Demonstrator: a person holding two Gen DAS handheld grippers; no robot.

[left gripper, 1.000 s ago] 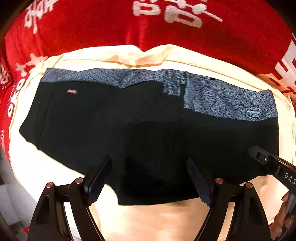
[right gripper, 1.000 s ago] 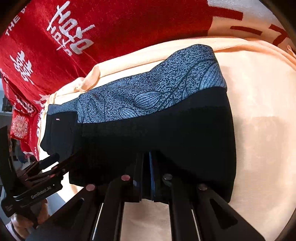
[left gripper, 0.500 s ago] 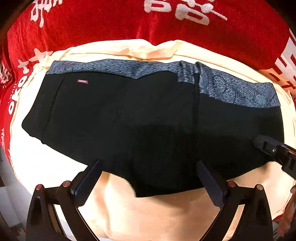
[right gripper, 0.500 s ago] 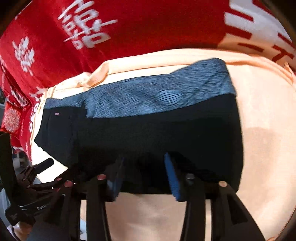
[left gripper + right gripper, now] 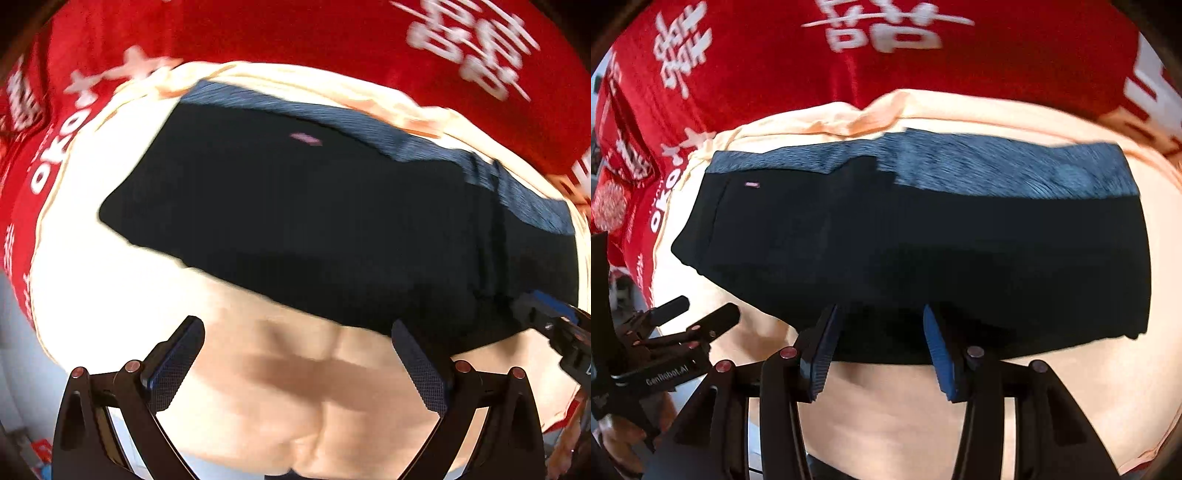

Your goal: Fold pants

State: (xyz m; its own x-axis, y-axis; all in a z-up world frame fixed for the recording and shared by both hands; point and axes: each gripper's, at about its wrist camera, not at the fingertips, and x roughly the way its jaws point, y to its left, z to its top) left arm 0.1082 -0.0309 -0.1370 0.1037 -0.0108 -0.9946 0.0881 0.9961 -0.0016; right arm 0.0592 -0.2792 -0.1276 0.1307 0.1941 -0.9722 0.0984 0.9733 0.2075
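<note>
Cream cloth [image 5: 1052, 387] over red backdrop carries folded pants [image 5: 923, 251]. Right tool [image 5: 879, 347], clamped a second ago, now released; left tool [image 5: 295, 365] spread, retreated. Fold likely complete.

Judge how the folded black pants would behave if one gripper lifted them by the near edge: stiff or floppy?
Likely floppy: the black pants lie flat and follow the cream cloth beneath, so unheld parts would probably sag and the fold could open. Probably light, as the stack looks thin. Both the left gripper and right gripper are open, gripping nothing.
</note>
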